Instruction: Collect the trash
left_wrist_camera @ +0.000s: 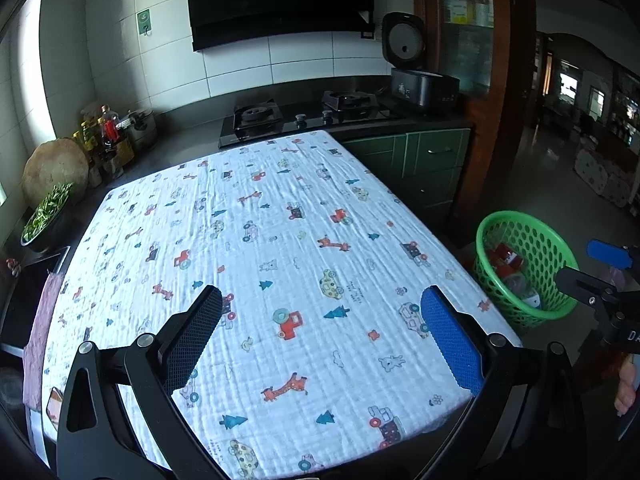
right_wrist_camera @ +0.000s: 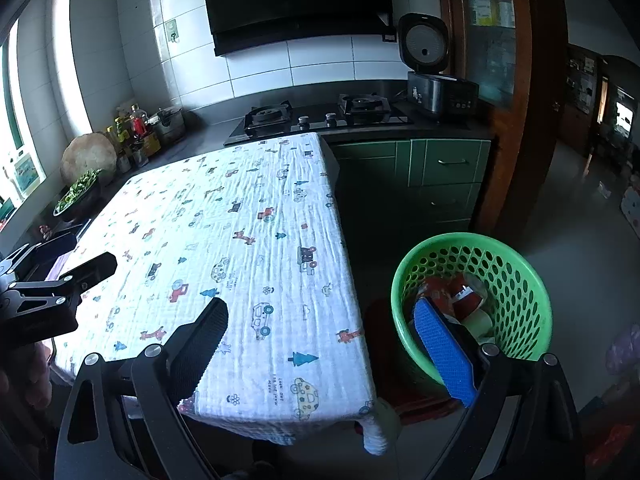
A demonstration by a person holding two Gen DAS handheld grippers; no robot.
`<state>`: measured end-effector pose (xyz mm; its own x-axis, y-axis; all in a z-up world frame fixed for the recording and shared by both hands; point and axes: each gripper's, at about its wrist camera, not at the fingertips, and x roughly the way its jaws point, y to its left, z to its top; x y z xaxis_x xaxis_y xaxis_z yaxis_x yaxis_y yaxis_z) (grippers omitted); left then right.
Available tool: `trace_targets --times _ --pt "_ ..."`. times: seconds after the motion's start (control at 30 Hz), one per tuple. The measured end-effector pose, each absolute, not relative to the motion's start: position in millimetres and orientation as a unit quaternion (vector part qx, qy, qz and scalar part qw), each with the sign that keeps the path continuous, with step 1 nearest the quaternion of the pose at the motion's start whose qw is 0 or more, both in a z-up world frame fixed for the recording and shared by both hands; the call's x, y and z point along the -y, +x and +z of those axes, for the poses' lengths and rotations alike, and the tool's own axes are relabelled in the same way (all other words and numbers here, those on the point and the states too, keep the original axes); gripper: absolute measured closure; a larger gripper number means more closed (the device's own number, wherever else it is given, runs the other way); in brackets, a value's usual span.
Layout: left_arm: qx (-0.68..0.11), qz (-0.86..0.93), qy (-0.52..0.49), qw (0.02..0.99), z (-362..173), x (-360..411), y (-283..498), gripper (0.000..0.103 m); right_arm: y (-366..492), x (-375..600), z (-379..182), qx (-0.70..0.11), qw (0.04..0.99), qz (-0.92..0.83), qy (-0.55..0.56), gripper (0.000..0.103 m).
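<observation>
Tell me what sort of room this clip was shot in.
A home kitchen, most likely: a gas stove under a black range hood, a rice cooker with its lid up, and green cabinets below the counter.

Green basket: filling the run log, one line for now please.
left claw open | right claw open | green basket holds trash

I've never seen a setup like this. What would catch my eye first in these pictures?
Probably the white tablecloth printed with cartoon cars and giraffes, filling the middle. Next, the bright green basket on the floor to its right, holding red packaging. Both open grippers, left and right, frame the foreground.
</observation>
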<state>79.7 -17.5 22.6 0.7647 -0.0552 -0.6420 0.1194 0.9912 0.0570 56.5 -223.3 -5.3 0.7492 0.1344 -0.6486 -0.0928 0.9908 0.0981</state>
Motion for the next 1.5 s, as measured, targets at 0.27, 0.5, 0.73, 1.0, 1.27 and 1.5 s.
trace_targets --times 0.27,0.5,0.73,1.0,1.27,1.5 --pt "-0.340 -0.045 0.045 0.938 22.6 17.0 80.9 0.005 57.8 222.2 -6.6 -0.350 0.934 0.062 0.030 0.012" --pt "-0.342 -0.044 0.046 0.938 22.3 17.6 82.2 0.005 59.9 224.9 -6.8 -0.351 0.934 0.061 0.032 0.012" --pt "-0.343 -0.043 0.044 0.937 22.0 17.5 82.9 0.005 60.2 226.6 -7.7 -0.351 0.934 0.061 0.031 0.012" --pt "-0.343 -0.042 0.045 0.937 20.4 18.6 83.6 0.005 61.1 227.7 -8.5 -0.352 0.934 0.062 0.032 0.012" --pt "-0.344 -0.043 0.046 0.937 18.5 19.8 84.6 0.005 62.3 228.3 -9.5 -0.352 0.933 0.063 0.032 0.012" --pt "-0.345 -0.041 0.044 0.937 17.3 19.3 86.3 0.005 63.9 229.5 -10.6 -0.353 0.933 0.063 0.033 0.012"
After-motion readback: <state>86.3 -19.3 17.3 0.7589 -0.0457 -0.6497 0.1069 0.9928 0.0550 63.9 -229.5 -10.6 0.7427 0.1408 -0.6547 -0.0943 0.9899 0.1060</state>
